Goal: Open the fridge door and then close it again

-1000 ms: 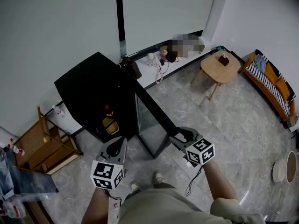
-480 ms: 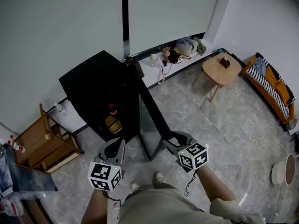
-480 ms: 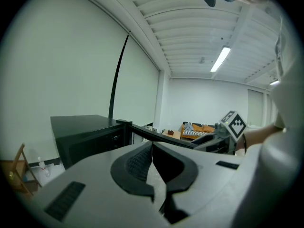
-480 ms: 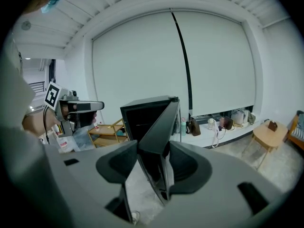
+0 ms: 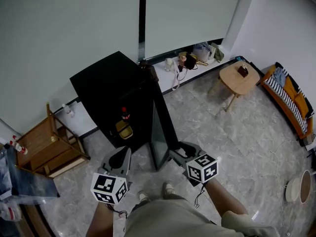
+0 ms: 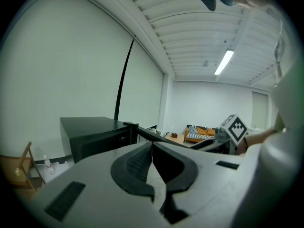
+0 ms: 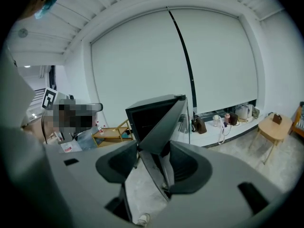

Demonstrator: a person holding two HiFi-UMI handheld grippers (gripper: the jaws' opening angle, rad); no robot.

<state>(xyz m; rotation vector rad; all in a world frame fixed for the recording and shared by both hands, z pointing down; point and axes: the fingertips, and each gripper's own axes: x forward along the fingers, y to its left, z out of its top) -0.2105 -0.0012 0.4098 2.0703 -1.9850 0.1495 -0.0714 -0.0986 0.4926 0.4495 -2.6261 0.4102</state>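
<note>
A black fridge [image 5: 106, 90] stands against the white wall, and its door [image 5: 163, 117] hangs partly open toward me. A red-capped bottle [image 5: 125, 113] and a yellow item [image 5: 123, 128] show inside. My right gripper [image 5: 173, 152] is shut on the door's free top corner; in the right gripper view that door edge [image 7: 161, 122] runs between the jaws [image 7: 153, 163]. My left gripper [image 5: 120, 157] hovers in front of the fridge opening, shut and holding nothing; in its own view [image 6: 152, 160] the pads meet, with the fridge [image 6: 92, 129] beyond them.
A wooden shelf unit [image 5: 44, 149] stands left of the fridge. Bags and small items [image 5: 190, 59] lie on the low ledge behind. A round wooden table [image 5: 239, 78] and an orange sofa [image 5: 291, 105] are at the right. My feet [image 5: 168, 187] are close below the door.
The door has swung leftward, nearer to the fridge body, with my right gripper on its corner. My left gripper has drifted slightly left and forward, still shut.
</note>
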